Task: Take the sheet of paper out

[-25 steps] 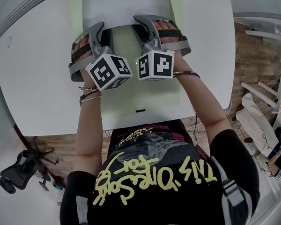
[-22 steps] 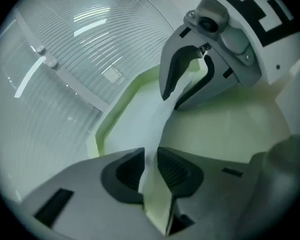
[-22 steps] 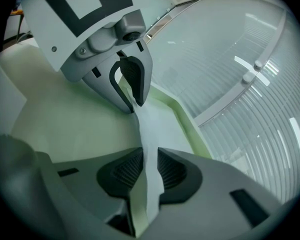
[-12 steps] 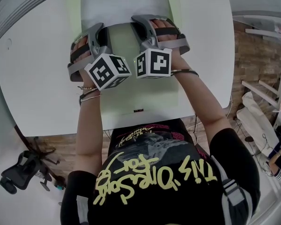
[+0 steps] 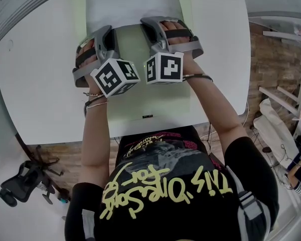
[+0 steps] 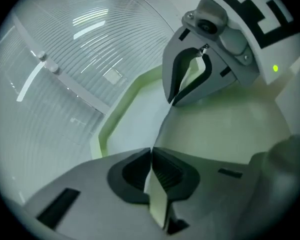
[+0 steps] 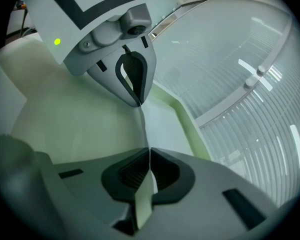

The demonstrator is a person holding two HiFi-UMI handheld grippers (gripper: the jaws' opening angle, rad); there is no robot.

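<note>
Sheet (image 5: 135,4) runs lengthwise away, left gripper (image 6: 151,159) and right gripper (image 7: 149,159) pinching it.

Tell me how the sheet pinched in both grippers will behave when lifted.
Probably floppy: the sheet bends up into a thin ridge between the left gripper and right gripper, whose jaws have just been closing and now pinch it. Likely light, being so thin. Held along one edge only, the rest may sag or drag.
</note>
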